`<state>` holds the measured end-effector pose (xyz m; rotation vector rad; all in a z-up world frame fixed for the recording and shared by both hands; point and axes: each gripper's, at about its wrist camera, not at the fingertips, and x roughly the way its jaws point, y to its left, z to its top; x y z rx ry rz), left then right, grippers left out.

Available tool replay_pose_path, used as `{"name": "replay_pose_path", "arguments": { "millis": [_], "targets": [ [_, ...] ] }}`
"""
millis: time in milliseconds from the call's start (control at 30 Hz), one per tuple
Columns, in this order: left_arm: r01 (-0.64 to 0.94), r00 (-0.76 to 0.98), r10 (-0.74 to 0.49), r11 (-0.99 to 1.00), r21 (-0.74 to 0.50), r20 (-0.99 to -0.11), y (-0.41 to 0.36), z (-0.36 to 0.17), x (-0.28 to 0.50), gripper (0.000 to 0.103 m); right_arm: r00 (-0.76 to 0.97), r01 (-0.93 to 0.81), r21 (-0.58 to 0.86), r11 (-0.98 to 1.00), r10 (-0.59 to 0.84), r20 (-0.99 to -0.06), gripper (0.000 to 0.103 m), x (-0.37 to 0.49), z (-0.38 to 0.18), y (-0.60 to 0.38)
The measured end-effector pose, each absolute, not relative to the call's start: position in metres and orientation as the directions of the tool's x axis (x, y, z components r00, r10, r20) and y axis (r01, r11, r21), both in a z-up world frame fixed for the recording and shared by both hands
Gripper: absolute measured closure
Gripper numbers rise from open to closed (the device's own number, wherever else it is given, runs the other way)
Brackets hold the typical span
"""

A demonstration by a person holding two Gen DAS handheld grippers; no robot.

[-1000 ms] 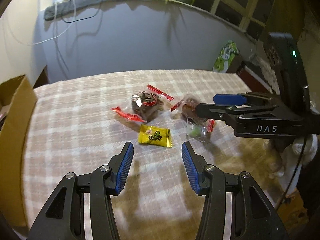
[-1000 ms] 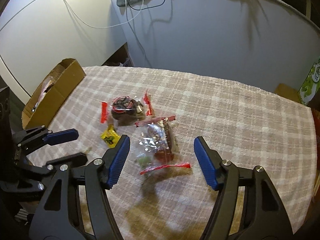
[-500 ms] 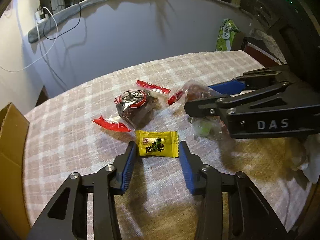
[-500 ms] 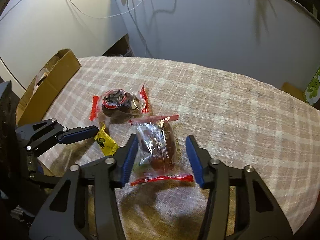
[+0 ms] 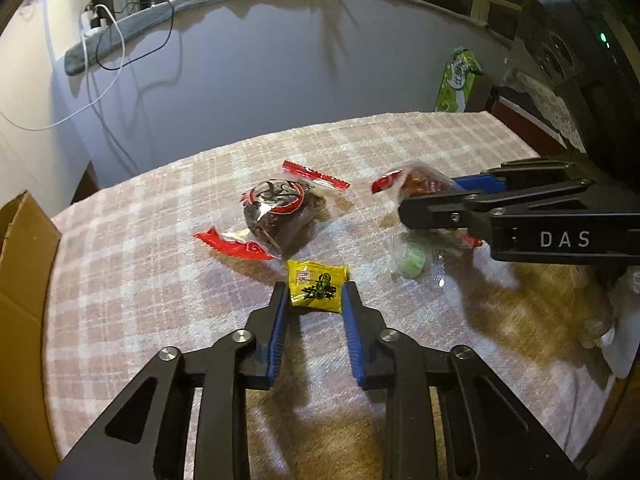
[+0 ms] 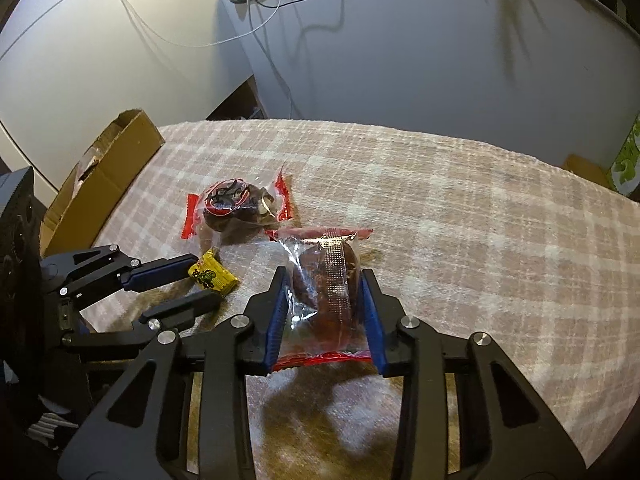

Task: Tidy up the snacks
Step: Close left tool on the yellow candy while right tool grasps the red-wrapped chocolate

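Note:
A small yellow candy packet (image 5: pixel 317 285) lies on the checked tablecloth, and my left gripper (image 5: pixel 314 294) is closed on its two sides. It also shows in the right wrist view (image 6: pixel 212 276). My right gripper (image 6: pixel 323 285) is shut on a clear snack bag with red ends and a brown snack inside (image 6: pixel 325 288); the same bag shows in the left wrist view (image 5: pixel 420 216). A second clear bag with red ends and a dark snack (image 5: pixel 276 212) lies just beyond the yellow packet, untouched; it also shows in the right wrist view (image 6: pixel 234 208).
An open cardboard box (image 6: pixel 104 176) stands at the table's left edge, with something inside. A green-and-white carton (image 5: pixel 458 80) stands at the far right corner. A grey wall with hanging cables runs behind the table (image 6: pixel 480 220).
Both grippers moved forward and closed: the left onto the yellow packet, the right onto the clear bag with the brown snack.

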<state>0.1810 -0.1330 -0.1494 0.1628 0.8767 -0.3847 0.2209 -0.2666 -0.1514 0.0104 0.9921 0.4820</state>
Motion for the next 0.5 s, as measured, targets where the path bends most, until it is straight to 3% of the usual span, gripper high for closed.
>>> {"name": "replay_pose_path", "arguments": {
  "millis": [233,367,467,500],
  "targets": [
    [0.404,0.579,-0.262,0.915,-0.008,-0.772,-0.134,-0.148,0.180,0.082,0.460,-0.373,0.230,0.899,0.394,-0.795,0.067,0.216,-0.147,-0.274],
    [0.413,0.551,-0.270,0.910,-0.022,-0.789,-0.137,-0.152,0.182,0.069,0.464,-0.372,0.235,0.898,0.399,-0.791,0.067,0.213,-0.144,-0.274],
    [0.426,0.559,-0.246,0.905,0.020,-0.792,-0.148,-0.154,0.183,0.051,0.469,-0.372,0.235,0.898,0.400,-0.788,0.067,0.212,-0.143,-0.276],
    [0.431,0.575,-0.233,0.901,0.049,-0.785,-0.152,-0.155,0.182,0.051,0.469,-0.372,0.236,0.898,0.401,-0.787,0.067,0.212,-0.143,-0.276]
  ]
}}
